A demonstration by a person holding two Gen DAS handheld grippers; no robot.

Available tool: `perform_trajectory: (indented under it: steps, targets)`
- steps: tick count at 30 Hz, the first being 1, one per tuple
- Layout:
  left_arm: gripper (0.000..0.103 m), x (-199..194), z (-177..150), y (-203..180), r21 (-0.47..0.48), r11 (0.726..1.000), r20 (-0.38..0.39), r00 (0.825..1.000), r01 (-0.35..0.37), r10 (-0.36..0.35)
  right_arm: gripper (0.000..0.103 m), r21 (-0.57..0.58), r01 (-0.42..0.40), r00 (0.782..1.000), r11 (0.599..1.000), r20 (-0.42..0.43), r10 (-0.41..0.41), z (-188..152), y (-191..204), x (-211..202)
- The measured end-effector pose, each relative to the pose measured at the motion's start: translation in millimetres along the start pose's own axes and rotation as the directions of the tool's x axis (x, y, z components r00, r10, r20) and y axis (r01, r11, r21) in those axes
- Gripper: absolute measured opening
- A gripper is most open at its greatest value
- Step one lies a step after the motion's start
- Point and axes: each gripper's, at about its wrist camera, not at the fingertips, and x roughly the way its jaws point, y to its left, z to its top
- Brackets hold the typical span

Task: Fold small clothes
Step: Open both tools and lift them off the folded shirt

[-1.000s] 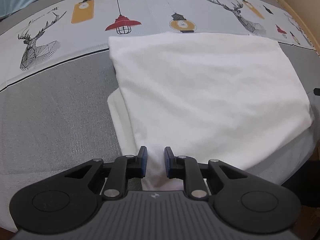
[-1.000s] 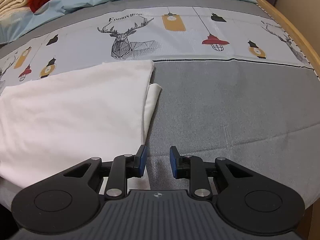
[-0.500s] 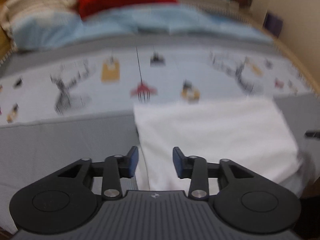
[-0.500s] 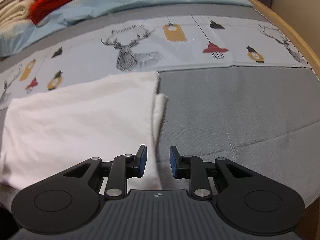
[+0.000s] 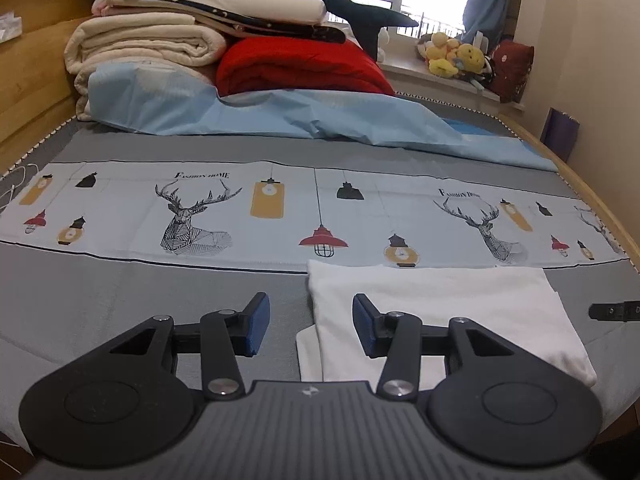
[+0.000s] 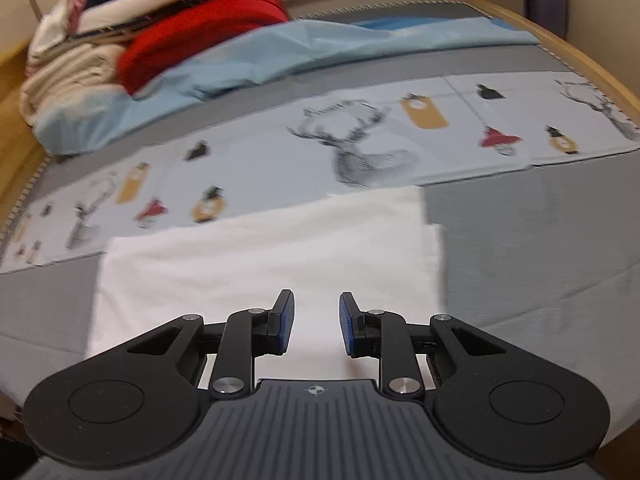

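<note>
A folded white garment (image 5: 448,304) lies flat on the grey part of the bed cover, near the bed's front edge. It also shows in the right wrist view (image 6: 272,256). My left gripper (image 5: 310,326) is open and empty, raised above the garment's left edge. My right gripper (image 6: 316,322) is open and empty, held above the garment's near middle. A tip of the right gripper (image 5: 614,311) shows at the right edge of the left wrist view.
A printed band with deer and lamps (image 5: 200,216) crosses the bed behind the garment. A light blue sheet (image 5: 304,116), a red blanket (image 5: 300,64) and stacked bedding (image 5: 152,40) lie at the back. The wooden bed frame (image 5: 600,200) curves along the right.
Both grippers have lifted and pulled back from the garment, tilting up so the far bedding shows. The left jaws have opened wider. The right gripper has shifted left over the garment.
</note>
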Motion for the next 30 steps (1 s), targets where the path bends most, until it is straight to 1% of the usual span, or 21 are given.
perform_trajectory:
  steps: [1, 3, 5, 7, 10, 12, 15, 17, 18, 19, 20, 23, 26, 28, 30]
  targets:
    - [0.062, 0, 0, 3, -0.005, 1.000, 0.000, 1.000, 0.004, -0.004, 0.026, -0.004, -0.014, 1.000, 1.000, 0.011, 0.014, -2, 9, -1]
    - [0.066, -1, -1, 8, -0.014, 1.000, 0.001, 1.000, 0.003, -0.003, 0.026, -0.015, -0.045, 0.998, 0.999, 0.031, 0.045, -7, 31, -1]
    - [0.074, 1, -2, 13, -0.029, 1.000, -0.006, 1.000, 0.003, -0.003, 0.026, -0.028, -0.071, 0.997, 0.997, 0.039, 0.072, -13, 52, 0]
    - [0.076, 5, -3, 17, -0.038, 0.999, -0.002, 1.000, -0.001, 0.001, 0.026, -0.047, -0.099, 0.994, 0.994, 0.033, 0.100, -21, 73, 3]
    - [0.076, 4, -5, 22, -0.040, 0.999, 0.006, 0.999, -0.035, 0.035, 0.026, -0.092, -0.153, 0.988, 0.984, 0.007, 0.154, -33, 106, 11]
    - [0.076, 3, -5, 27, -0.047, 0.997, 0.013, 0.998, -0.058, 0.058, 0.026, -0.140, -0.169, 0.985, 0.976, -0.011, 0.169, -42, 130, 18]
    - [0.076, 1, -6, 37, -0.069, 0.996, 0.011, 0.998, -0.062, 0.063, 0.026, -0.191, -0.204, 0.979, 0.960, -0.051, 0.198, -54, 158, 28]
    - [0.076, 0, -6, 42, -0.075, 0.994, 0.009, 0.997, -0.079, 0.080, 0.025, -0.237, -0.225, 0.974, 0.945, -0.073, 0.214, -64, 177, 33]
    - [0.076, -1, -7, 45, -0.081, 0.993, 0.007, 0.997, -0.082, 0.082, 0.021, -0.267, -0.235, 0.972, 0.935, -0.080, 0.221, -68, 187, 35]
    - [0.076, 0, -7, 48, -0.087, 0.993, 0.003, 0.997, -0.082, 0.083, 0.015, -0.295, -0.246, 0.969, 0.923, -0.088, 0.230, -73, 196, 38]
    - [0.076, 0, -8, 51, -0.091, 0.993, -0.001, 0.997, -0.082, 0.082, 0.014, -0.320, -0.259, 0.966, 0.911, -0.097, 0.241, -77, 204, 39]
    - [0.076, 2, -9, 58, -0.097, 0.993, -0.021, 0.997, -0.074, 0.072, 0.014, -0.401, -0.300, 0.954, 0.866, -0.132, 0.269, -90, 230, 45]
    - [0.076, 5, -10, 62, -0.088, 0.993, -0.030, 0.997, -0.075, 0.072, 0.015, -0.473, -0.323, 0.946, 0.820, -0.177, 0.270, -103, 250, 54]
    - [0.076, 7, -10, 64, -0.086, 0.993, -0.036, 0.997, -0.077, 0.074, 0.015, -0.500, -0.336, 0.941, 0.798, -0.211, 0.264, -112, 261, 61]
    - [0.076, 9, -11, 66, -0.082, 0.993, -0.039, 0.996, -0.082, 0.079, 0.017, -0.517, -0.340, 0.939, 0.786, -0.234, 0.252, -119, 269, 69]
